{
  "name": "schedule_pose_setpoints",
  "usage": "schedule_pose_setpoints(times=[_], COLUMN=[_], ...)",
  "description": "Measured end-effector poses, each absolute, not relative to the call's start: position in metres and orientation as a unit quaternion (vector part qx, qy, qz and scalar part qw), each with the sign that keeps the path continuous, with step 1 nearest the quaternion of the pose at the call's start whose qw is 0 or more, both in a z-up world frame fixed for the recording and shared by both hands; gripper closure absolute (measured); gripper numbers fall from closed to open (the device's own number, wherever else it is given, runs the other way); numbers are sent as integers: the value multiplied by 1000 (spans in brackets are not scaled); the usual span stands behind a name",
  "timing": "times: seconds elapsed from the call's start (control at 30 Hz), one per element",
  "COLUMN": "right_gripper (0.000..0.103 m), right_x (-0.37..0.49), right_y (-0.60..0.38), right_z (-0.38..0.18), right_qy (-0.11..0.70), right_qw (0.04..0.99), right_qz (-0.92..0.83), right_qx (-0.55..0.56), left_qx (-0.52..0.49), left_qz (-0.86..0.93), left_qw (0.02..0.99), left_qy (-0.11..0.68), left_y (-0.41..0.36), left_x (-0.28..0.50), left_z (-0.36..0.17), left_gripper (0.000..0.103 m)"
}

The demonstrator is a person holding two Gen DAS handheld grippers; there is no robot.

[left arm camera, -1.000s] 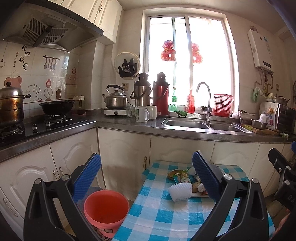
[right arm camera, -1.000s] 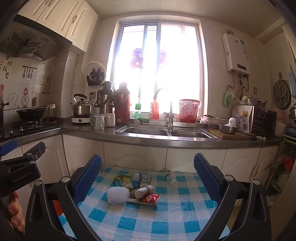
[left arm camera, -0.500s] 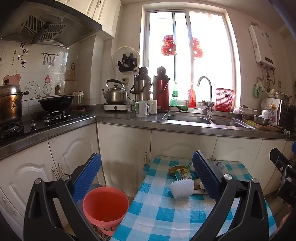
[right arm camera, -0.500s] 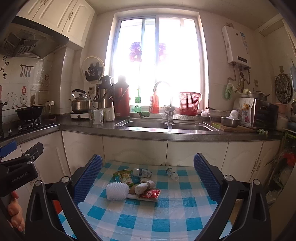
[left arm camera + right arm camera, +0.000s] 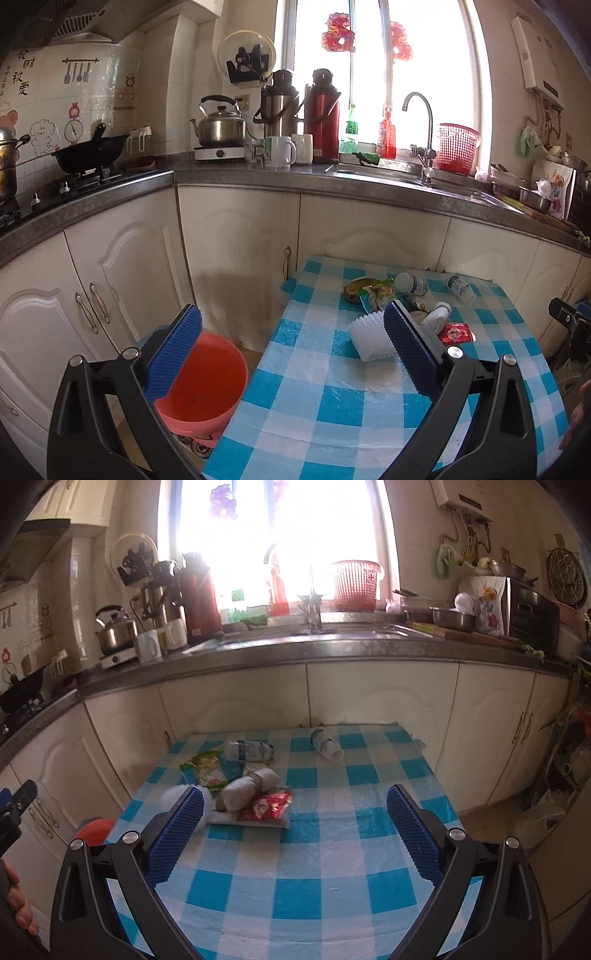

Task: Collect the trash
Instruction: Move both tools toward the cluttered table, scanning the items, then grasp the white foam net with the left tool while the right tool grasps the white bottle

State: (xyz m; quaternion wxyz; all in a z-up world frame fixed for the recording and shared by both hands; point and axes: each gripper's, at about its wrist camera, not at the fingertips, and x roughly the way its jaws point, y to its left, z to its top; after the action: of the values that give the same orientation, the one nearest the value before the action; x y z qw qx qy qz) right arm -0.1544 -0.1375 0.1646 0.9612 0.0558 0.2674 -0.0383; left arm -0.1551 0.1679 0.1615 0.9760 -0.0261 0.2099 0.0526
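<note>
Trash lies on a blue-checked table point(image 5: 332, 413) point(image 5: 325, 853): a white pleated paper cup point(image 5: 369, 339), a red wrapper point(image 5: 456, 332) point(image 5: 267, 805), a green snack packet point(image 5: 376, 295) point(image 5: 207, 770), a rolled white wrapper point(image 5: 247, 788) and two small plastic bottles point(image 5: 460, 288) point(image 5: 327, 744). An orange-red bucket point(image 5: 205, 384) stands on the floor left of the table. My left gripper point(image 5: 293, 350) is open and empty above the table's left edge. My right gripper point(image 5: 295, 834) is open and empty above the table, near the pile.
White cabinets point(image 5: 236, 266) and a grey counter point(image 5: 369, 184) with sink, kettle, flasks and mugs run behind the table. A stove with a wok point(image 5: 88, 151) is at the left. A cluttered rack point(image 5: 569, 760) stands right of the table.
Both grippers have tilted downward and moved closer to the table. The trash pile and the bucket now look larger and nearer. Both grippers stay open.
</note>
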Motion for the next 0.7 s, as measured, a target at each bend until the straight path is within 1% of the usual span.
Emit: schedule_pose_setpoints(times=[0.13,0.3,0.4,0.57,0.7], right_gripper=[5,5,5,5,5], right_x=[-112,-81,-62,-24,14], right_y=[-156,-177,-188,-207,-223], right_z=[128,98,93,91,92], right_qy=[336,358,358,350,343], right_qw=[940,924,915,898,899], right_qz=[-15,21,47,73,70], right_qx=[58,133,182,256,264], left_qx=[-15,-21,-37,-73,-113], left_qz=[35,-35,-105,-158,-173], left_qw=[972,962,948,927,910], left_qy=[233,270,299,332,360], left_y=[166,159,151,139,132], left_x=[-133,-105,-87,-54,-27], left_z=[137,113,100,82,73], left_gripper=[4,4,4,4,4])
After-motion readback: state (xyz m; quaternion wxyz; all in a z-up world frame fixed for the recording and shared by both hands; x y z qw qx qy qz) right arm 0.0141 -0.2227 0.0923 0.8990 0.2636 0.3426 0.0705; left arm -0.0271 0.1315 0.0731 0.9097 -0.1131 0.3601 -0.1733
